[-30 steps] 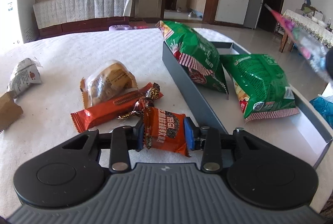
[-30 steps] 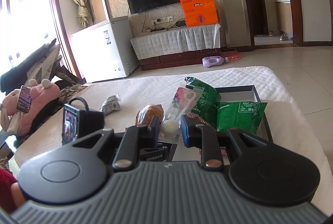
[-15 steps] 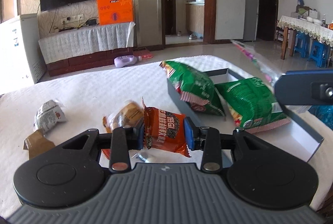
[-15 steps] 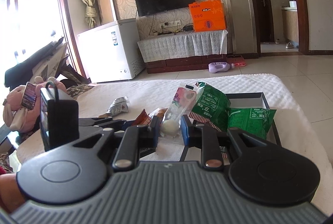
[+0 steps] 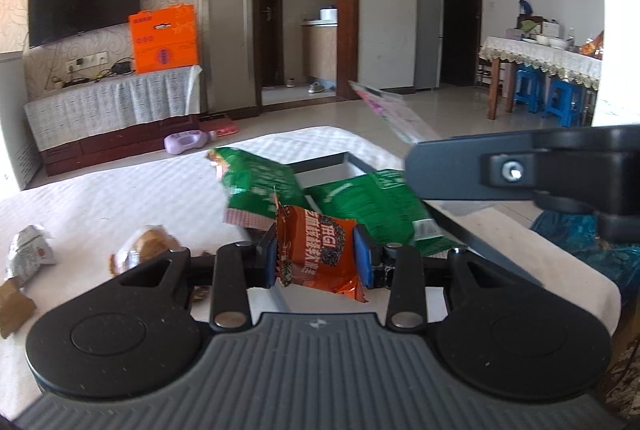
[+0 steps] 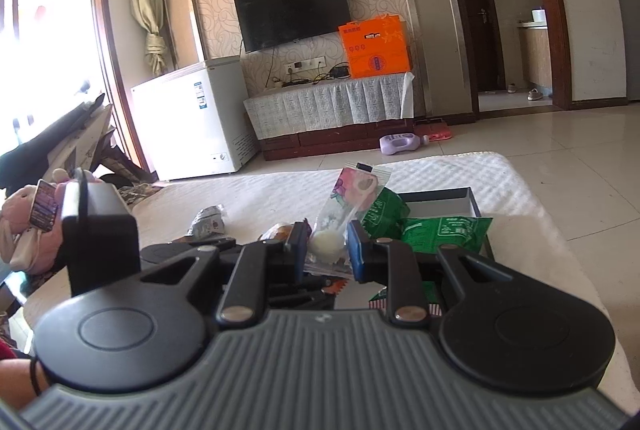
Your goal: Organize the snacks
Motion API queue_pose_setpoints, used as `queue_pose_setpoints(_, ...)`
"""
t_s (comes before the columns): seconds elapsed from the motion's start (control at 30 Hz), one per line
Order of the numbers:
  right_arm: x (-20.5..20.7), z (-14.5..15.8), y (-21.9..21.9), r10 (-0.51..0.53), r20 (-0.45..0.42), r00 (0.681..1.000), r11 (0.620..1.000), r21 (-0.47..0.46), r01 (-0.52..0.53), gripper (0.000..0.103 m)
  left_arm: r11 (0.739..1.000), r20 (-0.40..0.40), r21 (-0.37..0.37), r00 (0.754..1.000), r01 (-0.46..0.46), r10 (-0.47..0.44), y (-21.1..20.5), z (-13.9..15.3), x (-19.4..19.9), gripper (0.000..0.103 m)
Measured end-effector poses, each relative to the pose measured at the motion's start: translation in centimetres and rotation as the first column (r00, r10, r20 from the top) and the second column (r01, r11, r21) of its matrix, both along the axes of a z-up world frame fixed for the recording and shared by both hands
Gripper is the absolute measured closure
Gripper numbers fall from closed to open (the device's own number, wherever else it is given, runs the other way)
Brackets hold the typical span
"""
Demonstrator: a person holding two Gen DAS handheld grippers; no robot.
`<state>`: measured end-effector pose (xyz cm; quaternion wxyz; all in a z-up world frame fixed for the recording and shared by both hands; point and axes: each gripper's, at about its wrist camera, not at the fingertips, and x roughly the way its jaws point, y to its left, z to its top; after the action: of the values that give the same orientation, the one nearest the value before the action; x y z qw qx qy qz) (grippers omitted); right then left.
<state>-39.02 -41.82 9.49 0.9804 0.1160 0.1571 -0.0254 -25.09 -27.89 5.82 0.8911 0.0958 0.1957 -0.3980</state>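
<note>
- Over on the left, a silver packet [image 5: 30, 257] and a wrapped bun [image 5: 145, 247] lie on the white cloth [image 5: 120, 198].
- Left gripper [image 5: 316, 257] is clamped on an orange snack packet [image 5: 320, 254], held up near the grey tray [image 5: 460, 230].
- Two green bags [image 5: 260, 186] rest in that tray.
- Right gripper [image 6: 327, 250] pinches a clear pink-topped packet [image 6: 352, 198], upright above the tray.

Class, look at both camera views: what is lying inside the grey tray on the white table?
Two green snack bags lie in the grey tray: one green bag leans over its near wall, the other green bag lies flatter. The grippers hide the tray's near end, so anything there cannot be seen.
</note>
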Motion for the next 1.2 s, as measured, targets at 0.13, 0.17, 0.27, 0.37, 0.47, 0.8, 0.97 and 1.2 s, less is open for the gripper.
queue_pose_setpoints(0.13,-0.4,-0.2,-0.5,-0.015,-0.008,1.000,1.000,0.003,0.015,0.078,0.998,0.003,0.015,0.999,0.053,-0.053,-1.7,-0.8,-1.4,0.061)
queue_pose_setpoints(0.17,-0.5,-0.3,-0.7,-0.018,-0.011,1.000,1.000,0.005,0.018,0.078,0.998,-0.001,0.017,0.998,0.066,-0.066,-2.1,-1.1,-1.6,0.061)
queue_pose_setpoints(0.27,-0.7,-0.6,-1.1,-0.032,-0.026,0.999,0.999,0.009,0.033,0.078,0.995,-0.043,0.009,0.995,0.095,-0.094,-2.8,-2.0,-1.9,0.061)
queue_pose_setpoints(0.37,-0.6,-1.0,-1.4,-0.036,-0.050,0.998,0.999,0.011,0.037,0.078,0.994,-0.065,0.017,0.992,0.112,-0.111,-3.3,-2.7,-2.0,0.060)
queue_pose_setpoints(0.47,-0.4,-1.5,-1.7,-0.037,-0.082,0.996,0.999,0.012,0.038,0.078,0.991,-0.068,0.039,0.990,0.128,-0.125,-3.5,-3.5,-2.3,0.060)
queue_pose_setpoints(0.8,0.4,-3.4,-2.2,-0.028,-0.185,0.982,0.999,0.018,0.032,0.077,0.988,-0.006,0.062,0.990,0.143,-0.143,-2.7,-4.3,-3.6,0.027)
queue_pose_setpoints(0.97,0.7,-4.1,-2.3,-0.020,-0.227,0.974,0.999,0.029,0.028,0.077,0.985,0.023,0.084,0.988,0.148,-0.150,-1.4,-4.5,-4.4,0.021)
queue_pose_setpoints(1.2,1.4,-5.1,-2.1,-0.009,-0.290,0.957,1.000,0.020,0.015,0.078,0.979,0.048,0.116,0.984,0.168,-0.174,0.4,-4.7,-5.8,0.014)
